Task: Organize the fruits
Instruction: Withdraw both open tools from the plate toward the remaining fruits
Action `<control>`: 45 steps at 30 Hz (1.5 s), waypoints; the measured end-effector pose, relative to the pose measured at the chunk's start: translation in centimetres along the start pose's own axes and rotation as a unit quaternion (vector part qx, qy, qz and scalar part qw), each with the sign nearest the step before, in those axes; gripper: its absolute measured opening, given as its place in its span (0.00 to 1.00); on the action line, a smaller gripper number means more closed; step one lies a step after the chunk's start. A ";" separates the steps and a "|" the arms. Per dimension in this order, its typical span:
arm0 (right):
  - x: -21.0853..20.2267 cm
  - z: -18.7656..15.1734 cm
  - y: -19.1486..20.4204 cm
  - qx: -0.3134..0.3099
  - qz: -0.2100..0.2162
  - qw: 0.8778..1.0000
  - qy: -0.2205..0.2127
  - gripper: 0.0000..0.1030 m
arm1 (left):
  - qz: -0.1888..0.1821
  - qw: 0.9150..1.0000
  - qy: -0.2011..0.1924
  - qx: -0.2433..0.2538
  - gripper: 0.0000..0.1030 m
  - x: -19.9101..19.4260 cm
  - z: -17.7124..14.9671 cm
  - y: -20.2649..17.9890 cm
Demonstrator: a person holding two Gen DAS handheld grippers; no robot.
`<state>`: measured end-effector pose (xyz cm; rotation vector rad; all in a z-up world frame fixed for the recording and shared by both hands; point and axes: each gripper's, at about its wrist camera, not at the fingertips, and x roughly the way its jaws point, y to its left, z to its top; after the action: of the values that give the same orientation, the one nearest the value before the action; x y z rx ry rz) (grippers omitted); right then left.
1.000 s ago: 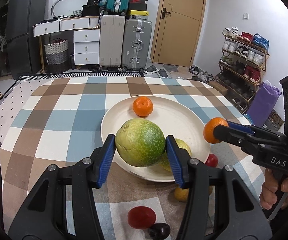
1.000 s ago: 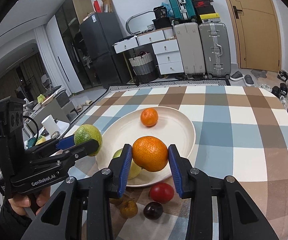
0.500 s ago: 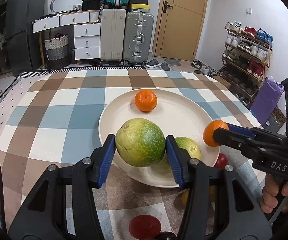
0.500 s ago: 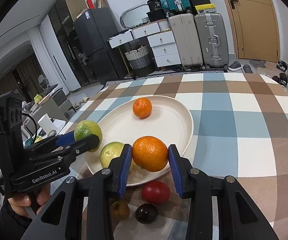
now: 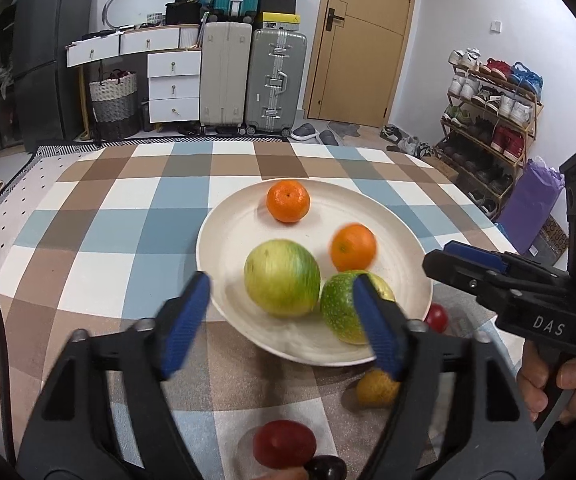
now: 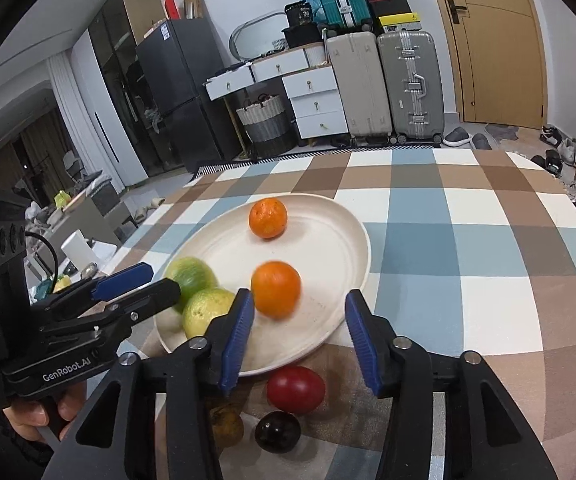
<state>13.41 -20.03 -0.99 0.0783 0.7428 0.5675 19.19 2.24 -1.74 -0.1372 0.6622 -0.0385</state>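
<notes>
A cream plate (image 5: 244, 220) (image 6: 327, 248) sits on the checked tablecloth. My left gripper (image 5: 280, 285) hangs over its near rim with jaws opening. The big green fruit (image 5: 282, 278) has dropped free of the pads onto the plate and is blurred. My right gripper (image 6: 299, 298) is also opening. Its orange (image 6: 276, 289) (image 5: 353, 247) is loose on the plate, blurred, just past the fingertips. A second orange (image 5: 288, 201) (image 6: 268, 218) lies at the far side, and another green fruit (image 5: 339, 308) (image 6: 208, 312) near the front rim.
On the cloth in front of the plate lie a red fruit (image 6: 295, 390), a dark plum (image 6: 278, 431) and a brownish-yellow fruit (image 6: 228, 424). A person's hand (image 5: 559, 388) grips the right tool's handle. Suitcases, drawers and a shoe rack stand beyond the table.
Both grippers opened. The left let go of the big green fruit and the right let go of the orange; both fruits now lie on the plate.
</notes>
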 end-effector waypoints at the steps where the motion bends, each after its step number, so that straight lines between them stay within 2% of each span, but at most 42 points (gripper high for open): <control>1: -0.1 0.0 -0.1 0.000 -0.002 1.000 -0.001 0.55 | -0.002 1.000 -0.003 -0.001 0.79 -0.2 -0.1 0.1; 3: -0.5 -0.2 -0.2 -0.006 -0.006 1.000 -0.003 0.66 | 0.000 1.000 -0.004 -0.003 0.81 -0.7 -0.2 0.2; 5: -0.8 -0.3 -0.2 -0.013 -0.010 1.000 -0.005 0.82 | 0.011 1.000 -0.008 -0.008 0.92 -1.2 -0.5 0.4; 7: -1.3 -0.4 -0.1 -0.014 -0.013 1.000 -0.012 0.88 | 0.017 1.000 -0.007 -0.011 0.99 -1.6 -0.8 0.6; 13: -1.5 -0.6 -0.2 -0.019 -0.013 1.000 -0.006 1.00 | 0.023 0.999 -0.010 -0.023 0.99 -2.9 -1.7 0.9; 19: -1.6 -1.2 0.0 -0.027 -0.006 1.000 0.003 1.00 | 0.027 0.999 -0.002 -0.017 0.99 -3.9 -2.7 0.5; 28: -2.1 -2.7 0.0 -0.057 -0.017 0.997 0.048 1.00 | 0.023 1.000 0.009 -0.006 0.99 -5.4 -4.4 0.0; 38: -1.2 -3.3 -0.7 -0.064 -0.035 0.993 0.095 1.00 | 0.008 0.999 0.040 -0.020 0.99 -4.7 -4.6 0.3; 45: -1.2 -3.9 -0.1 -0.094 -0.034 0.988 0.114 1.00 | 0.006 0.999 0.050 0.004 0.99 -4.4 -4.8 -0.8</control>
<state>10.21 -21.23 -3.19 -0.1882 0.9071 0.5848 12.81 1.28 -2.66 -0.1251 0.7622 -0.0363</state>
